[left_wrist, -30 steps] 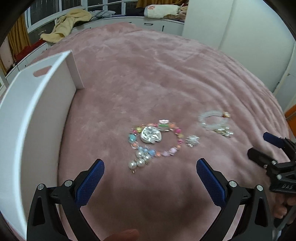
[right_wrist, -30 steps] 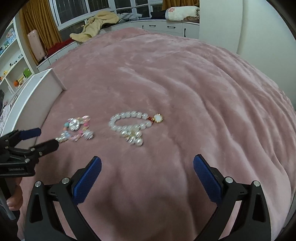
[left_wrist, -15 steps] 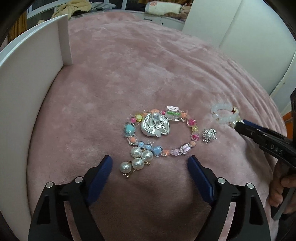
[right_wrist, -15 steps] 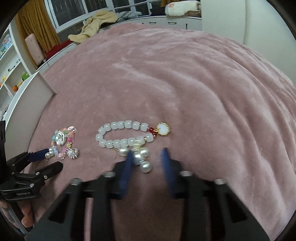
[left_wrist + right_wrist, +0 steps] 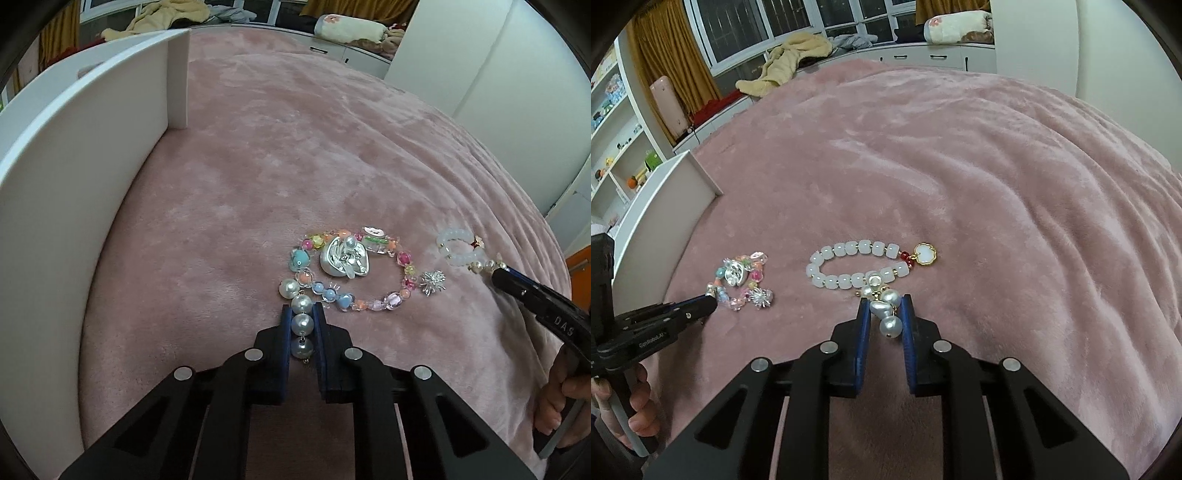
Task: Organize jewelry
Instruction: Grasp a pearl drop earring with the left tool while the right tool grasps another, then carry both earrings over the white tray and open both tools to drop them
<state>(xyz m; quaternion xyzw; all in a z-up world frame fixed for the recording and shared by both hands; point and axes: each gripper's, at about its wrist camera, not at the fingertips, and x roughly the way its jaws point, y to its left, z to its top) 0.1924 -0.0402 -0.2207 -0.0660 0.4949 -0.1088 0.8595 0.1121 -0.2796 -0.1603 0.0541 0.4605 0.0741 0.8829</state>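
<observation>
Left wrist view: the left gripper (image 5: 302,325) is pinching the pearl strand (image 5: 300,314) lying on the pink blanket (image 5: 277,147), beside the colourful bracelet (image 5: 354,275). Right wrist view: the right gripper (image 5: 884,314) is clamping the pearl earring (image 5: 884,312), which is touching the white bracelet (image 5: 857,266).

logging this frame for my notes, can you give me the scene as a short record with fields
surface: pink plush blanket
left gripper: closed around the pearl drop earring
right gripper: closed around the pearl cluster earring
colourful bead bracelet: lies flat, ringed around a silver charm
silver starburst stud: just outside that bracelet
white bead bracelet: flat, with a gold-rimmed pendant
white box: to the left of the jewelry
</observation>
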